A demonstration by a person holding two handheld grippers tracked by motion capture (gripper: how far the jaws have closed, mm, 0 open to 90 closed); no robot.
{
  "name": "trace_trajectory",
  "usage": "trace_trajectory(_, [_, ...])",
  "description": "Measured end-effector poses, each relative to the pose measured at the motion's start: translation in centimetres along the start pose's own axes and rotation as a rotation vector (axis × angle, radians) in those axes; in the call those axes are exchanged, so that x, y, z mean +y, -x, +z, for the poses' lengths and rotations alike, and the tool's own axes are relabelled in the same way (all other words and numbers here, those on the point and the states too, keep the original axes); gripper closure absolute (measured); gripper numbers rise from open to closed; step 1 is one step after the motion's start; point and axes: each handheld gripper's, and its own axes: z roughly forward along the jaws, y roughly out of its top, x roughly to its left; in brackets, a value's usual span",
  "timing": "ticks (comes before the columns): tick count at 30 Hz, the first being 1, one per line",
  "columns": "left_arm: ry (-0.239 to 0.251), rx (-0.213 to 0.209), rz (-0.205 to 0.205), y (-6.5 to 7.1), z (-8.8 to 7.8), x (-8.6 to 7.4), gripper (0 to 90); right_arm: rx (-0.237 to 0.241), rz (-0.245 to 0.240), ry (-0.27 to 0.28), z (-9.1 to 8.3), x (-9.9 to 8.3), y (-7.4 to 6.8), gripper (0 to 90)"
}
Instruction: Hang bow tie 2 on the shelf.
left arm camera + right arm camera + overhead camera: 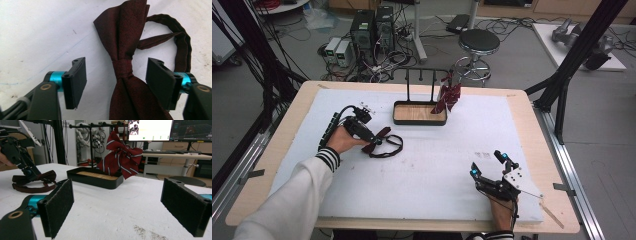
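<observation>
A dark maroon bow tie [123,62] with a looped strap [183,42] lies flat on the white mat. My left gripper [116,80] is open, its jaws straddling the bow tie's knot without touching it. The high view has that gripper [374,140] over the same bow tie [379,141] at the mat's left. A red striped bow tie [448,97] hangs from the black rack [421,95] at the back. At the front right my right gripper [487,162] rests on the mat, open and holding nothing. The striped bow tie [121,157] is ahead of it in the right gripper view.
The rack stands in a black tray with a wooden floor [96,177] at the back centre of the white mat [432,170]. A wooden stick [554,216] lies at the table's front right edge. A stool [478,45] and computers [372,30] stand beyond the table.
</observation>
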Motion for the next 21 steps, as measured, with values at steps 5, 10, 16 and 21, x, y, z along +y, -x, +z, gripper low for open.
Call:
trace_trajectory(5, [-0.025,-0.002,0.0,0.2,0.3,0.1,39.3,-0.003,-0.002,0.001,0.0,0.0,0.0,10.5])
trace_trajectory(10, [-0.039,-0.011,0.005,0.3,0.5,0.2,47.1,0.0,-0.003,0.001,0.0,0.0,-0.1,10.5])
trace_trajectory(16, [-0.056,0.032,0.037,0.9,0.7,0.4,59.6,0.0,-0.002,0.001,0.0,0.0,0.0,10.5])
trace_trajectory(21, [-0.046,0.05,0.044,1.2,0.6,0.3,69.9,0.001,-0.001,0.001,0.0,0.0,-0.1,10.5])
